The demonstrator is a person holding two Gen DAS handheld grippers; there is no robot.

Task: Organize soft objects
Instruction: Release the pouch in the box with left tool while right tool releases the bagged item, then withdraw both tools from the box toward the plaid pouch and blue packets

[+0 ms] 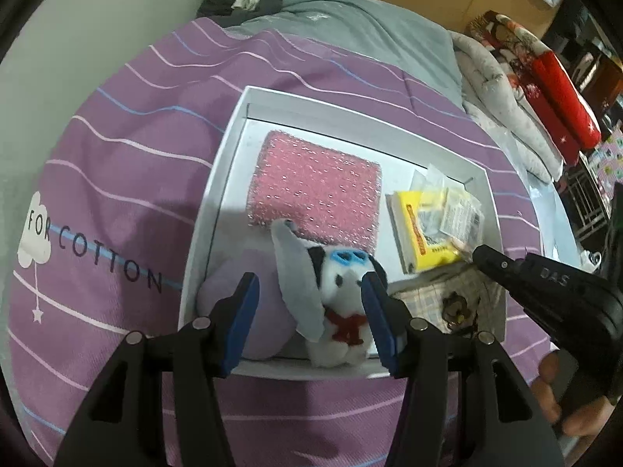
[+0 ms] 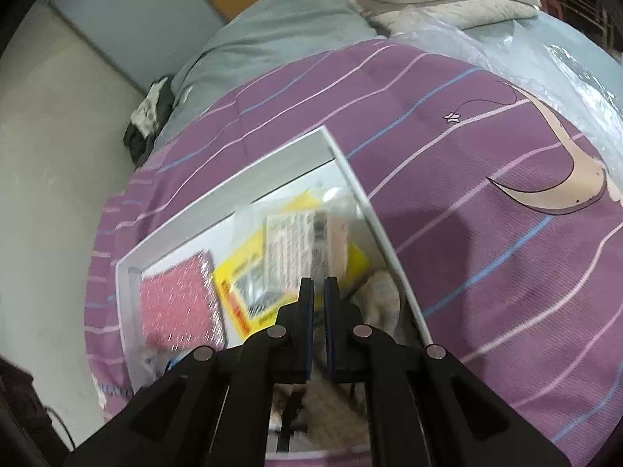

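Plush dog (image 1: 342, 303): white, grey ears, blue glasses, red bow; lower centre of the left wrist view, sitting inside a white box (image 1: 483, 179) at its near rim, between the two blue pads of the left claw (image 1: 309, 313). Jaws stand apart; the right pad is just beside the toy's head, though contact cannot be told, and the left pad is clear of it.
Same box, same view: pink sponge (image 1: 319, 190) at centre; yellow packet (image 1: 424, 233) with clear wrappers to its right; lilac cushion (image 1: 229, 311) lower left; checked cloth (image 1: 428, 295) lower right. Box rests on a purple striped bedspread (image 1: 117, 136). Right claw's black body and a hand (image 1: 560, 401) at right edge.

Right wrist view: right claw (image 2: 319, 288) at lower centre, pads drawn together with nothing between them, over the box (image 2: 350, 171). Pink sponge (image 2: 179, 303) left; yellow packet (image 2: 241, 284) centre; beige soft item (image 2: 381, 299) right, blurred. Bedspread (image 2: 486, 194) fills the right.
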